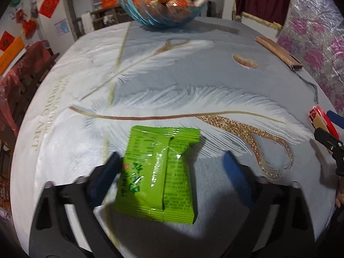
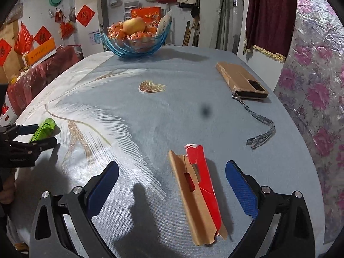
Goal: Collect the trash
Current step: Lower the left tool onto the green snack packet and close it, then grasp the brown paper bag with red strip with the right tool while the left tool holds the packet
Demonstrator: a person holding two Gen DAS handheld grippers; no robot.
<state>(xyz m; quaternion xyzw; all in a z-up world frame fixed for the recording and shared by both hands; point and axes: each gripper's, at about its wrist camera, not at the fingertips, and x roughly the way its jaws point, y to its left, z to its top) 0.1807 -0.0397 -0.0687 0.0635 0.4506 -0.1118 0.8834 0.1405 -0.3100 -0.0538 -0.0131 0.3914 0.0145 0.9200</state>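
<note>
A green snack wrapper [image 1: 157,172] lies flat on the table between the open fingers of my left gripper [image 1: 172,161]; the left finger touches its edge. The wrapper also shows in the right wrist view [image 2: 43,129], with the left gripper [image 2: 38,133] around it. A torn red and brown cardboard piece [image 2: 197,193] lies between the open fingers of my right gripper [image 2: 172,172], not touched. In the left wrist view the cardboard [image 1: 320,120] and the right gripper [image 1: 329,137] sit at the far right.
A blue glass bowl of fruit [image 2: 135,40] stands at the table's far edge. A brown phone case with a grey wrist strap [image 2: 243,81] lies at the right. The table [image 2: 172,107] has a feather-print cloth. A floral covered surface [image 2: 318,86] borders the right.
</note>
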